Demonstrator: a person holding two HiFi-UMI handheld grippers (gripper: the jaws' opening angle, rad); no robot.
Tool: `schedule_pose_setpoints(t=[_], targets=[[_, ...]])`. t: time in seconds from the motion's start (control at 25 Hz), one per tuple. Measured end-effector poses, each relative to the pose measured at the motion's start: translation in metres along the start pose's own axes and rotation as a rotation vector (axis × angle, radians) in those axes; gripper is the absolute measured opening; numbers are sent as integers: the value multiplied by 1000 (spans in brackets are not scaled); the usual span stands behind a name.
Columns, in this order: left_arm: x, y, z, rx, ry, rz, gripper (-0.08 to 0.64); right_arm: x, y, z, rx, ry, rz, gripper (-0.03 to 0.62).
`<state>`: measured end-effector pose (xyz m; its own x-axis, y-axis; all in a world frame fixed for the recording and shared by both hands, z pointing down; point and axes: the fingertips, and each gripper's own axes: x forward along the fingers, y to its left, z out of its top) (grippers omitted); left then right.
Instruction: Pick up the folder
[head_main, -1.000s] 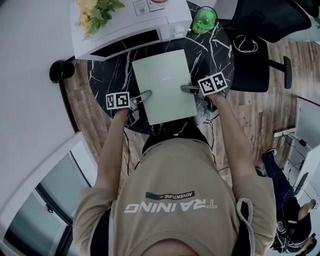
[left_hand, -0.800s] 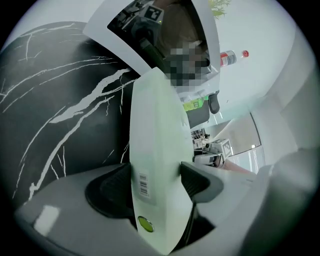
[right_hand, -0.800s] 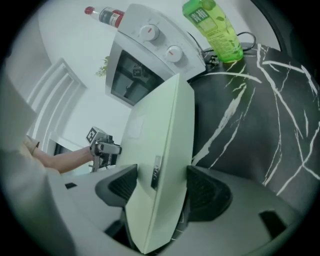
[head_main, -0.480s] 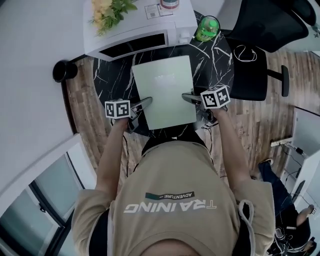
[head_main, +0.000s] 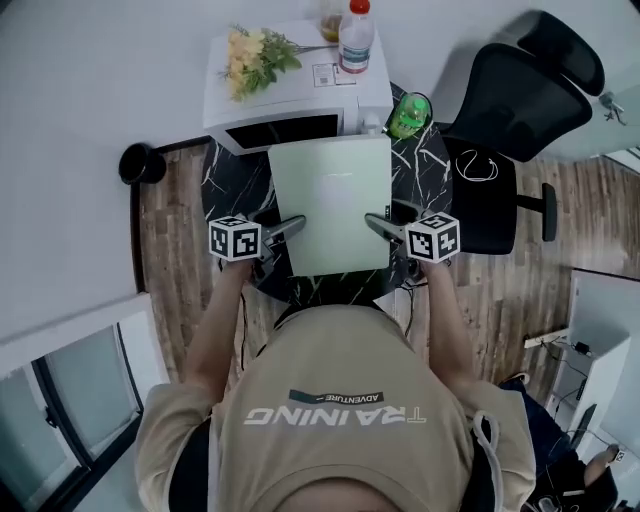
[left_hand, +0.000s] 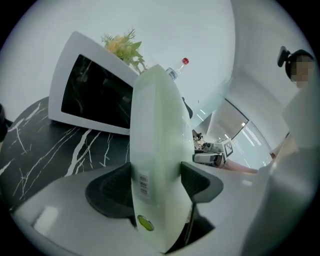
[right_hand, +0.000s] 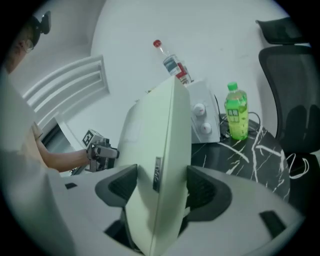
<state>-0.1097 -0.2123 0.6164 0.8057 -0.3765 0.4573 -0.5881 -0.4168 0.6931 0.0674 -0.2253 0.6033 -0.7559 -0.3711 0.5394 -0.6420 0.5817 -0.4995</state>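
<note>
Clamping the pale green folder (head_main: 335, 205) by its side edges, my left gripper (head_main: 283, 229) and right gripper (head_main: 380, 224) are each closed onto it, jaws parted only by its thickness. Over the last second it has shifted toward the microwave (head_main: 300, 100) and appears clear of the black table (head_main: 432, 160). Judgement: lift under way.

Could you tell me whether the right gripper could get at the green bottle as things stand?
Probably not yet. The right gripper has its jaws shut on the folder, as does the left gripper, so it is occupied. The green bottle stands beyond it on the table.
</note>
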Motion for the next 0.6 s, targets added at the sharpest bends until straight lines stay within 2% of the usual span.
schedule_pose_setpoints(t=[0.16,0.32,0.48,0.6], targets=[[-13,-20,30,88,-61,0,299,-15,12,30,-42,-83,-8,270],[-23,-41,64,187,-115,2,299,-30,21,64,-123,-147,-22,270],[-33,-60,96,232,-184,-20,299,-50,33,103,-185,-243,-44,270],[-40,-81,121,295,-231,-23,299,-68,43,135,-273,-289,-60,270]])
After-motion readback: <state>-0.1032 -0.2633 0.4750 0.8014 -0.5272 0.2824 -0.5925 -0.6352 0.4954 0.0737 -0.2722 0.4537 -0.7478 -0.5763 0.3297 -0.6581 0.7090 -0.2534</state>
